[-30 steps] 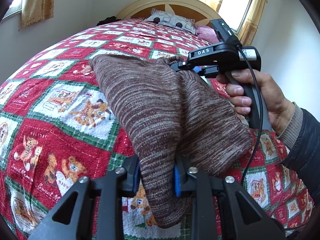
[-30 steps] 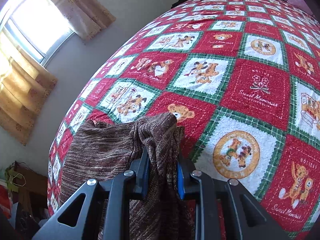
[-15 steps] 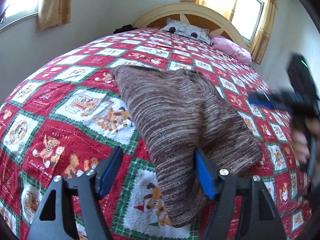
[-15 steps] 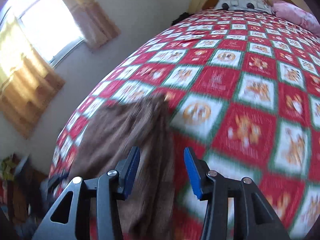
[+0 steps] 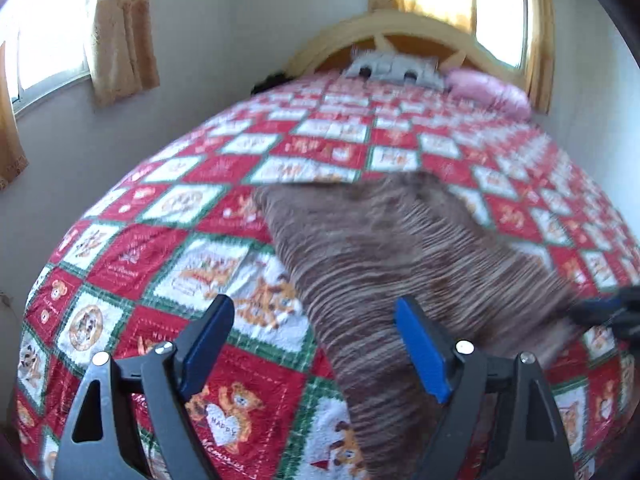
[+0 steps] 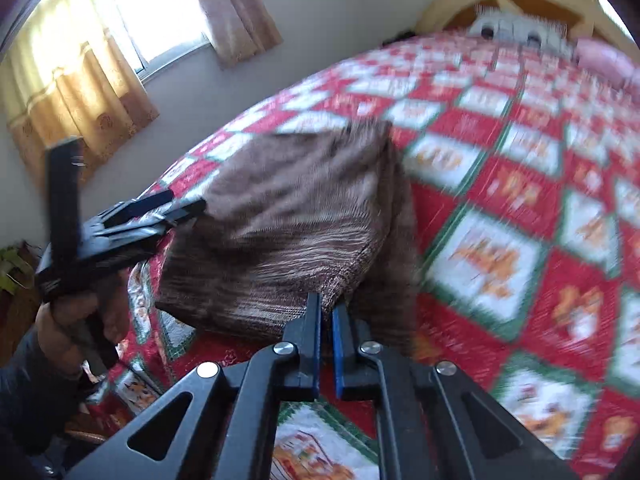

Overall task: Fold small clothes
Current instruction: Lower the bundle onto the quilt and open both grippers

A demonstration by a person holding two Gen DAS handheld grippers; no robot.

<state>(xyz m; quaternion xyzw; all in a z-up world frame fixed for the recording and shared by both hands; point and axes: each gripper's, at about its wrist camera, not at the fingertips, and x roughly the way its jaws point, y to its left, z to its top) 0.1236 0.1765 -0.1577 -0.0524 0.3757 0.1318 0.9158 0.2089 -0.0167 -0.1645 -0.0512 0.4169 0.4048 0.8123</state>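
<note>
On the quilt [image 5: 168, 240], brown sweater [image 5: 400, 264] lies lengthwise toward the headboard [image 5: 400, 32].

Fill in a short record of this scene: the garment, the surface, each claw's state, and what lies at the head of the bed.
garment: brown striped knit sweater, folded over, lying on the bed
surface: red, white and green teddy-bear quilt
left claw: open, jaws just opened wider; the sweater's edge lies below between them, pads not pressing on it
right claw: shut, just closed; tips at the sweater's near edge, pinch unclear
head of bed: grey pillow, pink pillow
</note>
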